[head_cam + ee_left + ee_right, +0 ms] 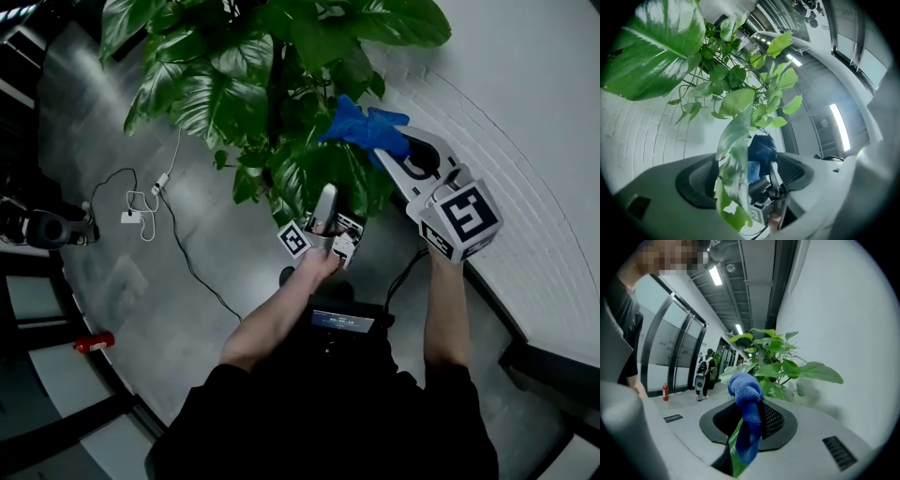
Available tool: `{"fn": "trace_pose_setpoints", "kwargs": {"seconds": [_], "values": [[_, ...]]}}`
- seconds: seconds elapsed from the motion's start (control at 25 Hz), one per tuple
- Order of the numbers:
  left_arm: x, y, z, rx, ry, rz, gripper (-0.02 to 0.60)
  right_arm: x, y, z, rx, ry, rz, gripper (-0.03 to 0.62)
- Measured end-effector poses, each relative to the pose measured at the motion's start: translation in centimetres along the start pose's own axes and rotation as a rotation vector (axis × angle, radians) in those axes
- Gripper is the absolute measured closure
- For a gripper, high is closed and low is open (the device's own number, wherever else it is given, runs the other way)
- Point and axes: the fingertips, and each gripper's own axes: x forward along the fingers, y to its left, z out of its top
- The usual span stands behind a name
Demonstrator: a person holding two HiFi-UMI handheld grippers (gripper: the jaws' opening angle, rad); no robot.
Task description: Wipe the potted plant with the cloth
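A white cable lies on the grey floor left of the potted plant. The left gripper points into the lower foliage, its jaws apart with a long leaf hanging in the gap. To its right, the right gripper is clamped on the blue cloth among the leaves, pinching a green leaf strip alongside, near the white wall.
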Motion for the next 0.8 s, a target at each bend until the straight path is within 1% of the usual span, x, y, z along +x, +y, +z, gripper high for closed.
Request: {"fn": "trace_pose_setpoints", "kwargs": {"seconds": [0.16,0.28,0.36,0.6,0.8], "values": [[0.9,-2.1,0.7,0.033,-0.023,-0.057,0.184,2.3,2.8,-5.9,-0.026,0.172,0.109,0.500],[1.4,-3.2,0.4,0.053,-0.017,-0.081,0.184,2.3,4.5,-9.9,0.006,0.244,0.161,0.500],[1.6,-3.6,0.2,0.062,-0.013,-0.080,0.184,1.9,5.5,-11.2,0.035,0.257,0.187,0.500],[1.5,-3.6,0.5,0.077,-0.014,-0.060,0.184,0.5,8.3,-12.7,0.077,0.268,0.243,0.500],[0.9,-4.1,0.7,0.066,-0.003,-0.048,0.184,-1.3,11.3,-13.8,0.086,0.294,0.253,0.500]]}}
